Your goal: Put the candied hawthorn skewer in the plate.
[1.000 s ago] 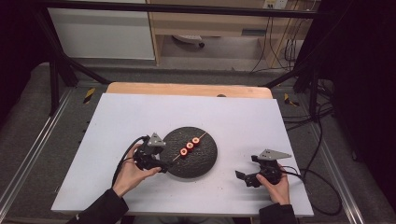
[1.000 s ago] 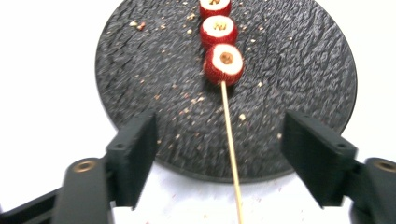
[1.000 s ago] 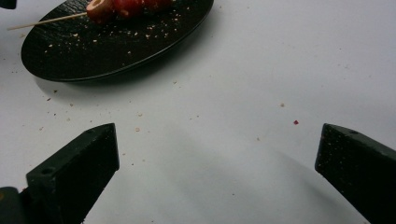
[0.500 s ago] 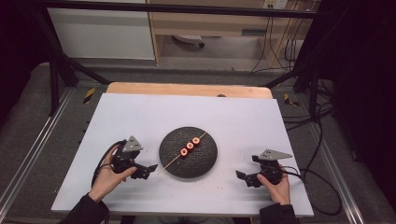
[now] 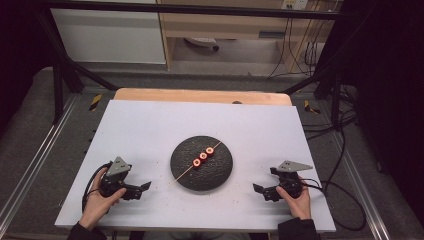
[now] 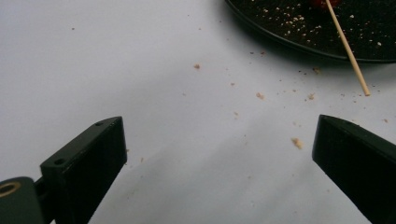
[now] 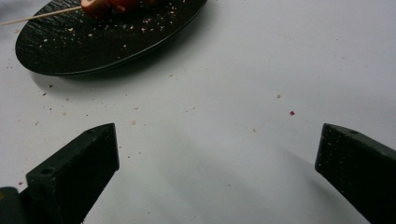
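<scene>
Item 1. Black plate [image 5: 201, 176], round, dark textured surface, at the centre of the white table [image 5: 150, 125]. In the left gripper view it lies at one o'clock, cut off by the top edge; in the right gripper view it lies at eleven o'clock, its far rim cut off.

Item 2. Wooden skewer [image 5: 200, 159], lying on the plate from seven o'clock to one o'clock, carrying three red pieces [image 5: 203, 156] in a row. Its bare lower end overhangs the plate rim onto the table. What the red pieces are cannot be made out; they are cropped in both gripper views.

Item 3. Left gripper [image 5: 145, 186], at eight o'clock from the plate, well apart from it, held in the person's left hand [image 5: 97, 205]. Jaws stand wide apart, having just been opening, with only bare table between them.

Item 4. Right gripper [image 5: 259, 189], at four o'clock from the plate, near its rim but not touching, held in the right hand [image 5: 296, 197]. Jaws wide apart, holding nothing.

Item 5. Crumbs [image 6: 296, 142], scattered on the table beside the plate and over its surface.
</scene>
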The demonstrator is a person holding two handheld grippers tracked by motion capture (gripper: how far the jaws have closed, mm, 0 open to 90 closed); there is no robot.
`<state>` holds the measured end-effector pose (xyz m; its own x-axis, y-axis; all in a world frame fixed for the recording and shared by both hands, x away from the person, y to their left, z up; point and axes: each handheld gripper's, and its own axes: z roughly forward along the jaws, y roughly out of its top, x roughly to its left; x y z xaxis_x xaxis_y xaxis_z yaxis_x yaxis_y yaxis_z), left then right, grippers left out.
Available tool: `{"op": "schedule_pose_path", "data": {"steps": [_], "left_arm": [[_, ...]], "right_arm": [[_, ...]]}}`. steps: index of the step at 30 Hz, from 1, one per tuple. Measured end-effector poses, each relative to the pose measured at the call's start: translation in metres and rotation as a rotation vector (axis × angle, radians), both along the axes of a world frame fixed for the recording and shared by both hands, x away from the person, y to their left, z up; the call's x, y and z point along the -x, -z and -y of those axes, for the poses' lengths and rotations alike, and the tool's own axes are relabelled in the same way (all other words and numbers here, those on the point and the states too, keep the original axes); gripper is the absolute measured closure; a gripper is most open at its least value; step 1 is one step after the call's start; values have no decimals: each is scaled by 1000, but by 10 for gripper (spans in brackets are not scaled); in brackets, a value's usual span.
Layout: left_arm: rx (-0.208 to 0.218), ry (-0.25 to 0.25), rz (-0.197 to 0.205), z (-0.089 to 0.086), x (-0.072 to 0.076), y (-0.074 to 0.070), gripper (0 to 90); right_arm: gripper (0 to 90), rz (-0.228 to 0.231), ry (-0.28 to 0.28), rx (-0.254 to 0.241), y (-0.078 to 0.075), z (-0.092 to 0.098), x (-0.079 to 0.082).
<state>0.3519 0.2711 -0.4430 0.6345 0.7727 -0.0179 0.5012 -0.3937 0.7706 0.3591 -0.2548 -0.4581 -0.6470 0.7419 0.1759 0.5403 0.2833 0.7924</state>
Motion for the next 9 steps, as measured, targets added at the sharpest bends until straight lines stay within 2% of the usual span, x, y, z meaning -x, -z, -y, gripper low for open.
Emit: {"op": "schedule_pose_path", "data": {"steps": [6,9], "left_arm": [[-13,-14,7,-7,2,7,32],[-4,-23,9,-10,2,6,34]], "right_arm": [[5,-5,-4,13,1,0,0],[5,-4,-2,16,1,0,0]]}}
